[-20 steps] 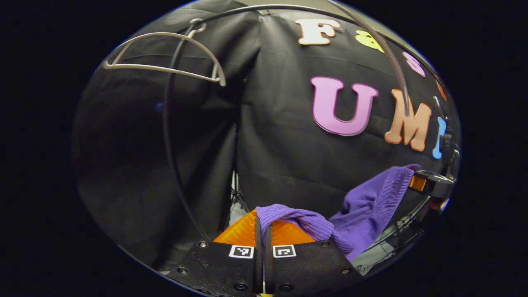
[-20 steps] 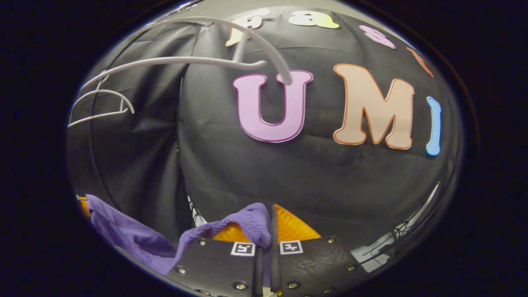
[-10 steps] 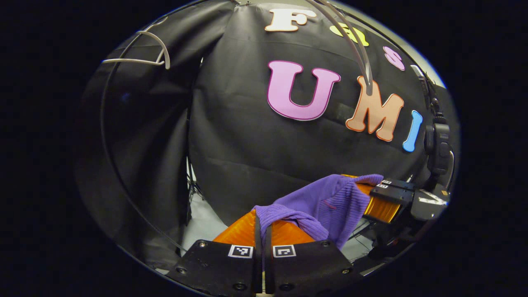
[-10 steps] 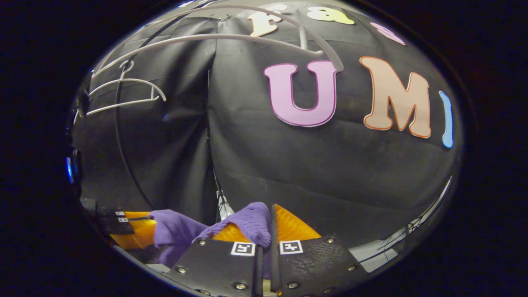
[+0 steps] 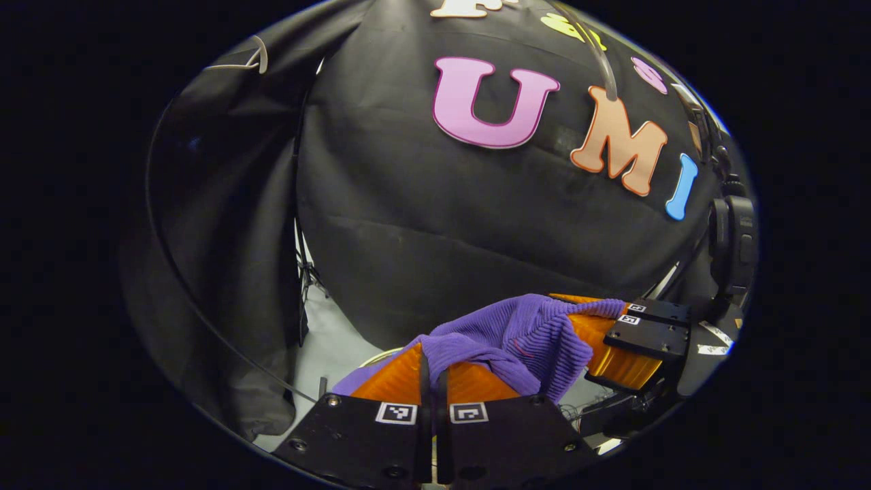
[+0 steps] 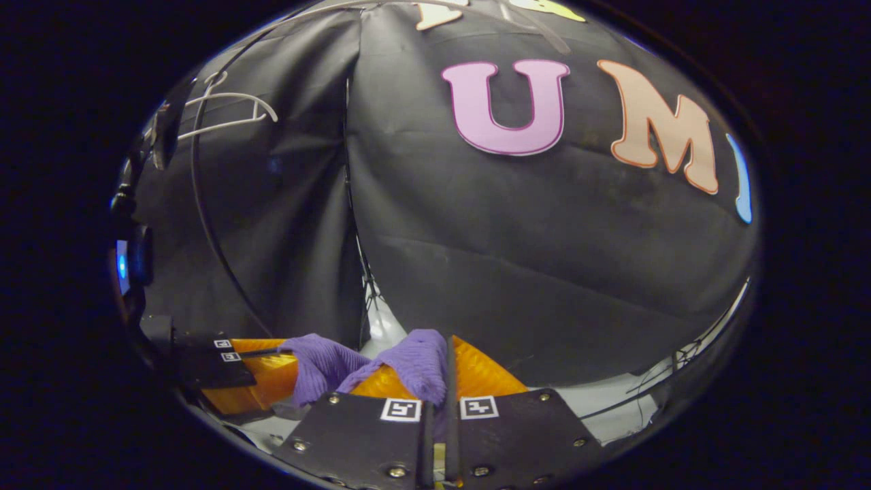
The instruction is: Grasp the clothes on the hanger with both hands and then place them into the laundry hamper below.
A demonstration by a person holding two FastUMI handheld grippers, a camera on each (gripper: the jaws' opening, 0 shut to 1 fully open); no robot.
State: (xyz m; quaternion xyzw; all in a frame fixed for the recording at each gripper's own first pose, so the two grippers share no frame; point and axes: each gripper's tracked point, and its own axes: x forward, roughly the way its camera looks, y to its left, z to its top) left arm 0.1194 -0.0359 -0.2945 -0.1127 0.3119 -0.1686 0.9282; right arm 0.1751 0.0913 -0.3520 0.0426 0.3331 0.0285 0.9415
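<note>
1. Left gripper (image 5: 430,361): fingers pinched together on a fold of the purple garment (image 5: 524,333), cloth draped over the tips.
2. Right gripper (image 6: 439,354): likewise clamped on the same garment, cloth bunched at its tips.
3. Garment spans between the two grippers, long axis running gripper to gripper, slack; each holds one end.
4. Farther off, bare hanger (image 6: 224,112) hangs well above. Hamper not identifiable; judged below, so the move is downward.

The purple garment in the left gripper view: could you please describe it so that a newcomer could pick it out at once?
Start from the black cloth wall and look down to its foot. There the purple ribbed knit garment sags between two grippers, the left gripper shut on one end and the right gripper on the other. It is the one soft, purple, ribbed thing among hard gripper parts.
</note>
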